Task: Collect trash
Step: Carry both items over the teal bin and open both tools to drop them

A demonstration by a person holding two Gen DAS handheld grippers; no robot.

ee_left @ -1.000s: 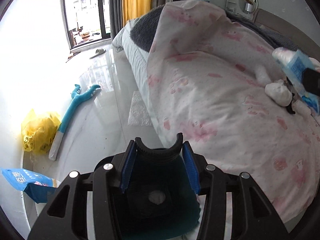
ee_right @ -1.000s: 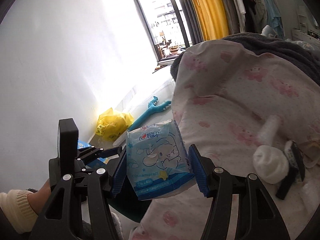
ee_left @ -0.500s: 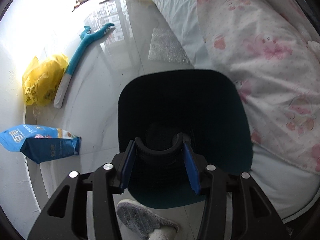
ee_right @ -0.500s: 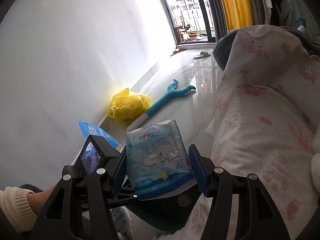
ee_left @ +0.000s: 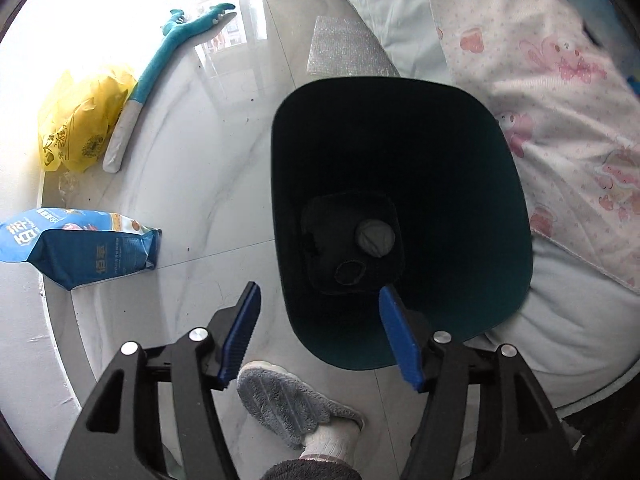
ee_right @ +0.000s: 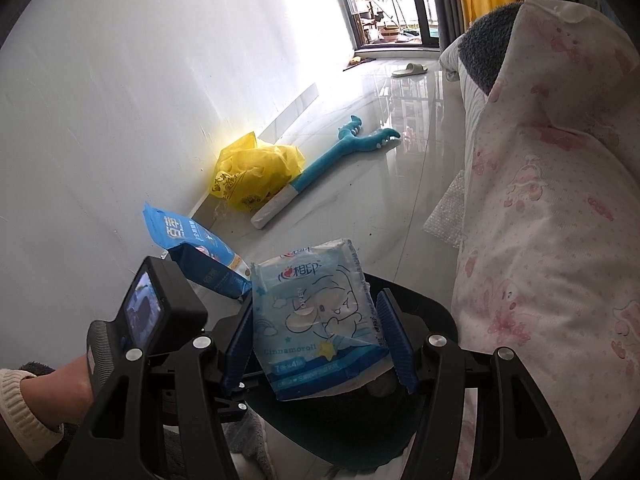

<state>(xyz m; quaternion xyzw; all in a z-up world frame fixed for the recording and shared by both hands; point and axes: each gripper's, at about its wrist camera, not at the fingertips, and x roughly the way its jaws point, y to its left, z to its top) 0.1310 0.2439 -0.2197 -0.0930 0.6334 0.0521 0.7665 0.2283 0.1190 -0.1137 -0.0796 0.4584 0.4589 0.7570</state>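
Dark teal bin (ee_left: 400,216) on the floor beside the bed (ee_left: 560,92), yellow bag (ee_left: 80,120) by the wall, my left tongs (ee_left: 320,332) opening, empty, over its rim, my right tongs (ee_right: 316,340) clamping a tissue pack (ee_right: 316,316) above it.

You've got a glossy marble-look floor (ee_left: 208,160) here. Sitting on it: a dark teal bin (ee_left: 400,216) right against the bed, a yellow plastic bag (ee_left: 80,124) by the wall, a teal dinosaur-head grabber toy (ee_left: 160,68) beside that, a blue snack bag (ee_left: 80,244), and bubble wrap (ee_left: 344,48).
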